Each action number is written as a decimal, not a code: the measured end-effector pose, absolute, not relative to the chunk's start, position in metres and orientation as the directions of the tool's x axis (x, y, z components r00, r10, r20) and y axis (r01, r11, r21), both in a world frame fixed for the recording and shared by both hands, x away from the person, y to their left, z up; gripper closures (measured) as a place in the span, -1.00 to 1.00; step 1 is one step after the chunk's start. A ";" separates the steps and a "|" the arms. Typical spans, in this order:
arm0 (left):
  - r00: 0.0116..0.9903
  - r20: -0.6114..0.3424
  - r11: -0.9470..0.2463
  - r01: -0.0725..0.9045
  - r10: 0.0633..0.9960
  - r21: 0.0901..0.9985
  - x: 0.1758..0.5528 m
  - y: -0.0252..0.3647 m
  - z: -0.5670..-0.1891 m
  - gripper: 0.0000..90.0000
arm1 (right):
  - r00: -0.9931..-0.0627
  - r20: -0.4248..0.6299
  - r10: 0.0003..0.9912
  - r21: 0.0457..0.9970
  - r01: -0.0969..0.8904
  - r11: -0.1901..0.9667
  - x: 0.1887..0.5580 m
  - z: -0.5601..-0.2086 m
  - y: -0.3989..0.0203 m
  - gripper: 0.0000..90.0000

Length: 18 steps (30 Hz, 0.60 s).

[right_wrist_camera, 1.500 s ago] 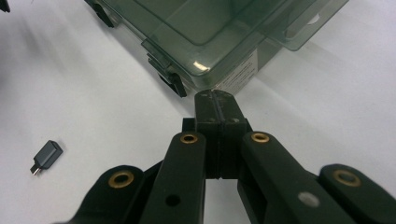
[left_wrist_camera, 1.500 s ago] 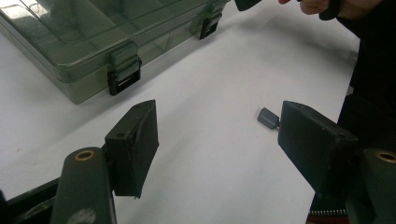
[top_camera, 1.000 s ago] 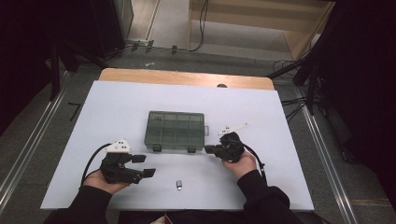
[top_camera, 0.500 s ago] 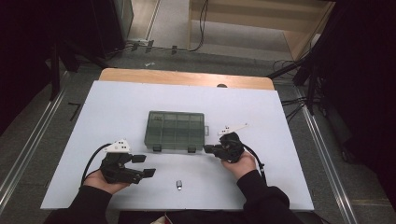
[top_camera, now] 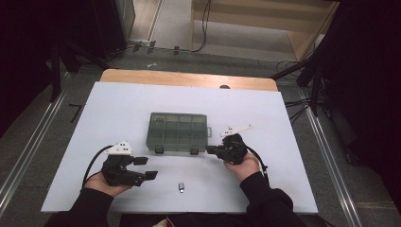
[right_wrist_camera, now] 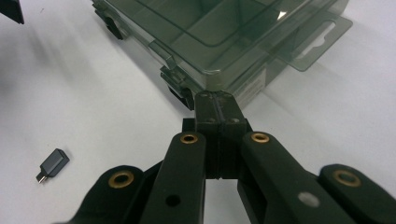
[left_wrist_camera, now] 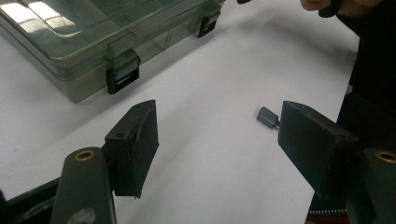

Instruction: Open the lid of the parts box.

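My right gripper is pinched fully shut on nothing, tips right at the front corner of the plastic box. My left gripper is spread wide and empty, with the little adapter just past its right jaw.

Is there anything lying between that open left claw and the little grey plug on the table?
Nothing visible: bare white table lies between the open left gripper and the small adapter. The closed compartment box sits farther back, off that path.
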<state>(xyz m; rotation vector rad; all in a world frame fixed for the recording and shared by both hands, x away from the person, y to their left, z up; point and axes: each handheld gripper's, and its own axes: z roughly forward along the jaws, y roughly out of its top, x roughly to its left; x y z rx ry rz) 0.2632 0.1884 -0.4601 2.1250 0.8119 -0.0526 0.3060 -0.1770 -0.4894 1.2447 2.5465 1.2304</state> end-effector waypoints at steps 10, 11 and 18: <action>0.789 -0.307 -0.439 0.568 0.533 0.697 0.263 0.188 -0.460 -0.35 | -0.674 0.287 0.681 0.693 0.637 0.338 0.307 -0.487 -0.177 0.94; 0.789 -0.308 -0.438 0.567 0.532 0.697 0.263 0.188 -0.461 -0.35 | -0.671 0.291 0.682 0.692 0.639 0.334 0.307 -0.486 -0.177 0.94; 0.788 -0.308 -0.437 0.568 0.533 0.697 0.264 0.188 -0.461 -0.35 | -0.667 0.300 0.682 0.685 0.648 0.332 0.309 -0.485 -0.176 0.94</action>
